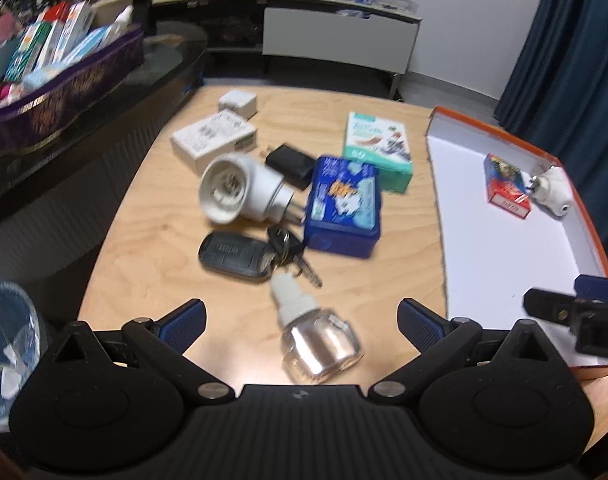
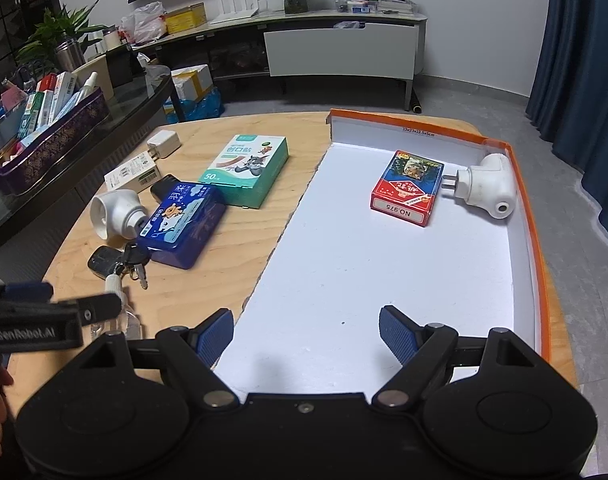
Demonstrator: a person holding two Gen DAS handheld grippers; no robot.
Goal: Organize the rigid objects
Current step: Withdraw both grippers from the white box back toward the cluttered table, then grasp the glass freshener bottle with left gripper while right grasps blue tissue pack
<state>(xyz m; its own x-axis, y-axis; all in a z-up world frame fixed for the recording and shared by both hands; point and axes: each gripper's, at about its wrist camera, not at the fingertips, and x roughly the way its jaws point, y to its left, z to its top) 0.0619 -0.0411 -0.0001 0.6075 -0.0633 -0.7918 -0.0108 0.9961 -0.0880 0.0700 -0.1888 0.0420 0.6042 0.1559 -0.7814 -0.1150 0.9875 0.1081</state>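
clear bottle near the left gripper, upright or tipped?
Tipped. The clear bottle lies on its side on the table, white neck pointing at the keys, between the open left gripper fingers.

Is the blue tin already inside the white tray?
No. The blue tin lies on the wooden table, left of the tray, which holds only a card box and a white plug.

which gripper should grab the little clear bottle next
Left. The left gripper is open with the clear bottle lying between its fingers. The right gripper hangs open over the white tray, away from the bottle.
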